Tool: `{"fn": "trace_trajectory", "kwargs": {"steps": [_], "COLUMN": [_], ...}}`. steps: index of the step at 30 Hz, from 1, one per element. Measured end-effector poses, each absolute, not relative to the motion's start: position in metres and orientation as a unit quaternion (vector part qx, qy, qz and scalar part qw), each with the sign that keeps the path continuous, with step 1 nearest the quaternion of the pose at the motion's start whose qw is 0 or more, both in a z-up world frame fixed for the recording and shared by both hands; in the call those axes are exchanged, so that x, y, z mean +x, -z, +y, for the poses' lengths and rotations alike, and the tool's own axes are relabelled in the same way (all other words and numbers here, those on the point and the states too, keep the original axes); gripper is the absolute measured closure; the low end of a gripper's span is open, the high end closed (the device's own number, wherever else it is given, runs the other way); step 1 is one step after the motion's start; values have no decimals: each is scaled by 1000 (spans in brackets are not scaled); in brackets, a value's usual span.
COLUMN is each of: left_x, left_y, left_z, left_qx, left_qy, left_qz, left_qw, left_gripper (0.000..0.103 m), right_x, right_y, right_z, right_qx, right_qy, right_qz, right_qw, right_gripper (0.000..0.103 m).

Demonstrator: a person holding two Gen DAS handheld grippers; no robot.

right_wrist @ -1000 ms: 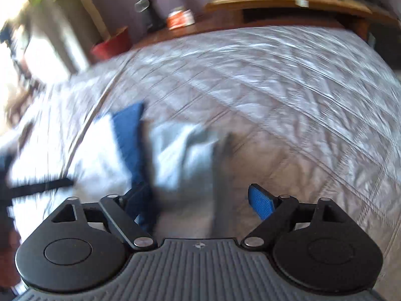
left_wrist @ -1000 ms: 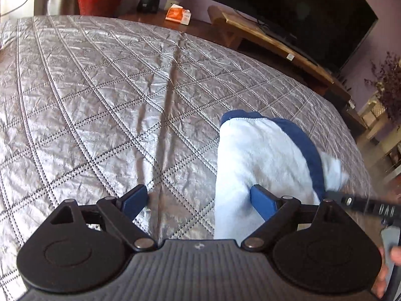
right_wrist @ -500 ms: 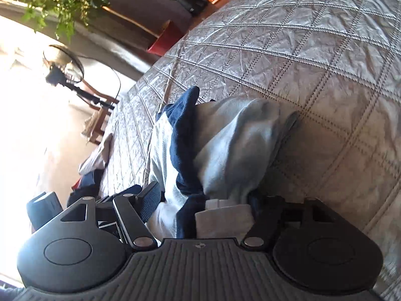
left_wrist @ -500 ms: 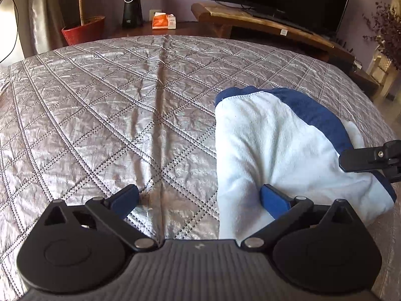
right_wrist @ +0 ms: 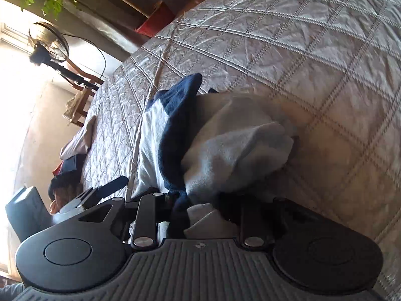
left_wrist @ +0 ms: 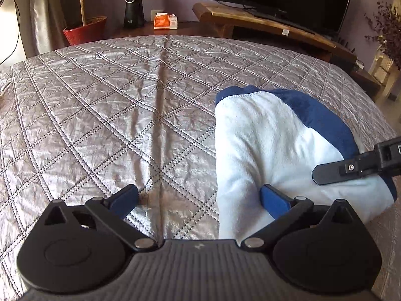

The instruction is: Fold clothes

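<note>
Left wrist view: one white-and-navy garment (left_wrist: 270,150) lies at four o'clock on the bed (left_wrist: 100,115). The left claw (left_wrist: 199,198) stands released, its jaws straddling the garment's near edge; better to centre on that hem before pinching.

Right wrist view: the right claw (right_wrist: 200,215) has just been closing and now grasps bunched cloth; lift gently. One garment, two claws.

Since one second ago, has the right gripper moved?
Yes. In the left wrist view the right gripper has come further in over the garment, toward the quilt's middle; its jaws have been closing on cloth.
</note>
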State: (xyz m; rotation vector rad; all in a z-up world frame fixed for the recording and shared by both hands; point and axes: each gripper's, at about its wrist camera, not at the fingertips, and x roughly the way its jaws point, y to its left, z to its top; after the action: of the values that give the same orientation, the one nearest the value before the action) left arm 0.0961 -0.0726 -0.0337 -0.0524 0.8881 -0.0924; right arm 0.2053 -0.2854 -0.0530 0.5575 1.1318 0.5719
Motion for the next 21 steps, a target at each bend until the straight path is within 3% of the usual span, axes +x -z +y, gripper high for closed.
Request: {"fn": "trace_trajectory", "kwargs": {"steps": [4,10,15,16,21], "left_x": [98,103,97,95,97], "left_y": [34,31,24,22,17], "left_z": [-74,-67,-52,-53,-36], "left_qx": [-26,-70,-119,-109,-153], "left_qy": [44,43,49,36,11], "left_qz": [429,427,413,411,401], "left_qw": [902,900,902,904,903], "left_gripper": [0,0,0,5,7], "right_x": [200,171,145,141,116], "right_y": [58,78,69,62,39], "right_z": [-289,-310,-340,-351,-429], "right_qx": [294,442,508,515,574], "right_qy": [-253,-224,-201,-193,-108], "right_qz": [510,454,383,364,233], "right_qw": [768,741,745,752,778], "right_gripper": [69,71,71,71,72]}}
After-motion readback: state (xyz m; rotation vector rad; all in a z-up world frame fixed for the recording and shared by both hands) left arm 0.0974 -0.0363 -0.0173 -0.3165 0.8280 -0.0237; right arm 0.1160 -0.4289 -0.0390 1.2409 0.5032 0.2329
